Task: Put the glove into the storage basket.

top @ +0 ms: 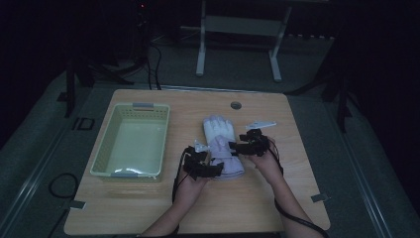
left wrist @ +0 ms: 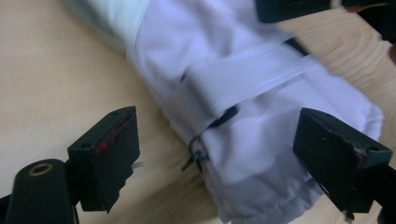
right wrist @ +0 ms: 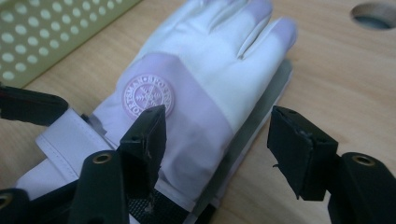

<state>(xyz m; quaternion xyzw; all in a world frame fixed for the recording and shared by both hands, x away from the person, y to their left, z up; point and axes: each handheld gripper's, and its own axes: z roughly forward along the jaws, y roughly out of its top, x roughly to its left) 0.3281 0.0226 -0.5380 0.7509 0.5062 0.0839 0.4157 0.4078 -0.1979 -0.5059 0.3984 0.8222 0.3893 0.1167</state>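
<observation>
1. A pale green basket (top: pixel 130 141) stood left on the table (top: pixel 277 198), apart from the work.
2. The left gripper (top: pixel 202 166) straddled the cuff of the white glove (top: pixel 222 146), jaws apart, pads not pressing.
3. The glove lay flat mid-table; it looked soft, light and floppy, so the stitched cuff strap (left wrist: pixel 252 77) seemed the firmest hold.
4. The right gripper (top: pixel 246 144) hovered open over the glove's right edge.
</observation>
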